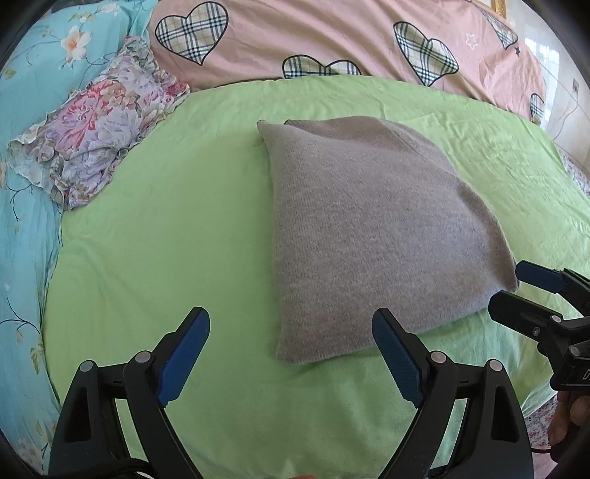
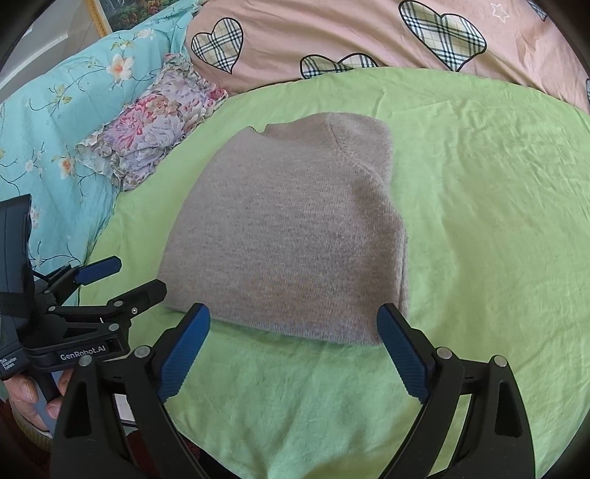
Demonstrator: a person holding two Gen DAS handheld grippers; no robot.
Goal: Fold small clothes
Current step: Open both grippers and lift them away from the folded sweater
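Observation:
A grey knitted garment lies folded into a compact rectangle on the green sheet; it also shows in the right wrist view. My left gripper is open and empty, hovering just in front of the garment's near left corner. My right gripper is open and empty, its blue pads spread at the garment's near edge. The right gripper also shows at the right edge of the left wrist view, beside the garment's near right corner. The left gripper shows in the right wrist view.
A folded floral garment lies at the left on the sheet's edge, also in the right wrist view. A pink quilt with plaid hearts lies behind. A turquoise floral cover lies to the left.

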